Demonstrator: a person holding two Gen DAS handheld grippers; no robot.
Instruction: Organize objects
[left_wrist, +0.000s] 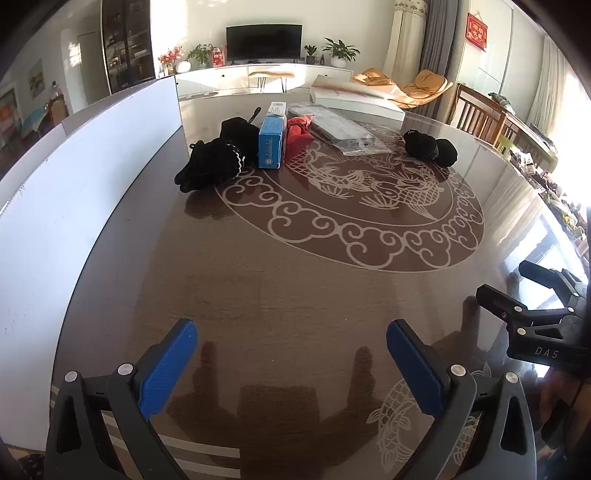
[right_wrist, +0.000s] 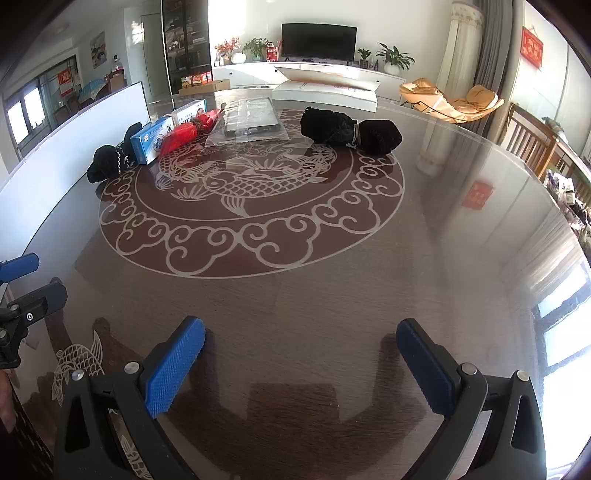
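Hovering over the glossy table (left_wrist: 295, 295), the left gripper (left_wrist: 291, 363) has its jaws spread wide and empty; black gloves (left_wrist: 212, 162), a blue box (left_wrist: 272, 142) and a red bundle (left_wrist: 299, 134) lie well ahead. Seen from the right wrist, the right gripper (right_wrist: 301, 363) is equally wide and empty, a black roll (right_wrist: 351, 131) far ahead.

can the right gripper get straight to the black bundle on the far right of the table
Probably yes: the right gripper is open and empty, only bare table lies between it and the black bundle, which sits apart from the other items.
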